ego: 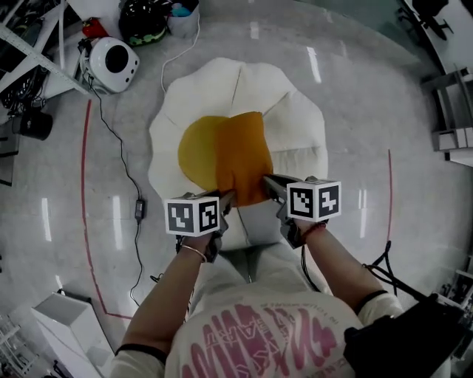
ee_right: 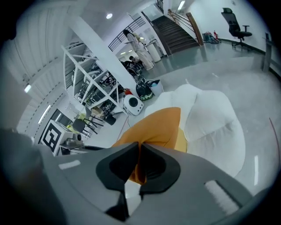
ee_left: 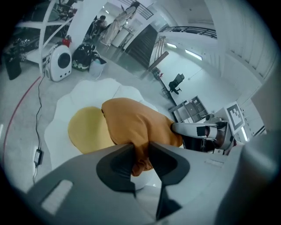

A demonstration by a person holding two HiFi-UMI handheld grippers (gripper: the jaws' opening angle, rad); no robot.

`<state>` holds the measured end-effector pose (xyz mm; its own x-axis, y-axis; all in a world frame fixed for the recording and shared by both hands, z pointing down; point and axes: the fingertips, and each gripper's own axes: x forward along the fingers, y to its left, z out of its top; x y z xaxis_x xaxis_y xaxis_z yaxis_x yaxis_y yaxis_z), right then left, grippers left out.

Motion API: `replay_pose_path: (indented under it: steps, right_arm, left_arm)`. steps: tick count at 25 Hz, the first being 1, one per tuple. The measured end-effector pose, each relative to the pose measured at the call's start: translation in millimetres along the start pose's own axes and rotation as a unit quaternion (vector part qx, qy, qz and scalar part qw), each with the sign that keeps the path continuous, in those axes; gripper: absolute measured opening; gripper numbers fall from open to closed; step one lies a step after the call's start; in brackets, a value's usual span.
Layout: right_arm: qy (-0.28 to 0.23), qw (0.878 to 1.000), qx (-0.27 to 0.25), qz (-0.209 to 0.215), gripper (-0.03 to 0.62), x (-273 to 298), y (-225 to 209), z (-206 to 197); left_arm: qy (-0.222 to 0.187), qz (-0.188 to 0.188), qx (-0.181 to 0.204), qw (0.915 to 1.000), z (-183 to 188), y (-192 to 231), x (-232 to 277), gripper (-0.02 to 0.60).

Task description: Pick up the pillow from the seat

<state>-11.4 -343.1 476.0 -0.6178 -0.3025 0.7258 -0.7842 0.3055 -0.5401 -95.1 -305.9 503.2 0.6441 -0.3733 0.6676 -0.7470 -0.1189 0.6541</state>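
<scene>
An orange pillow (ego: 242, 156) hangs lifted over the egg-shaped white seat (ego: 299, 129), whose round yellow centre (ego: 194, 151) shows to its left. My left gripper (ego: 228, 197) is shut on the pillow's near left corner, the fabric (ee_left: 141, 156) bunched between its jaws. My right gripper (ego: 267, 181) is shut on the near right corner, with a thin fold of the pillow (ee_right: 138, 169) pinched between the jaws. In the left gripper view the right gripper (ee_left: 174, 127) reaches into the pillow (ee_left: 136, 121) from the right. The pillow (ee_right: 153, 125) fills the middle of the right gripper view, with the seat (ee_right: 210, 127) behind.
A white round device (ego: 112, 63) and dark bags (ego: 144, 22) stand on the floor at the back left. A black cable with a power brick (ego: 139, 209) runs along the seat's left. A red line (ego: 87, 221) curves on the floor. A white box (ego: 63, 321) sits near left.
</scene>
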Motion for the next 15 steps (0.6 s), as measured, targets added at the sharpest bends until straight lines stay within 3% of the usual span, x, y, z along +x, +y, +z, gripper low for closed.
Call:
replay_pose_path:
  steps: [11, 15]
  right_arm:
    - [-0.113, 0.991, -0.055, 0.051, 0.025, -87, 67, 92]
    - [-0.155, 0.982, -0.086, 0.072, 0.025, -120, 95, 116]
  left_arm:
    - [-0.096, 0.0, 0.079, 0.9922, 86, -80, -78, 0.114]
    - [-0.144, -0.005, 0.115, 0.9827, 108, -110, -110, 0.112]
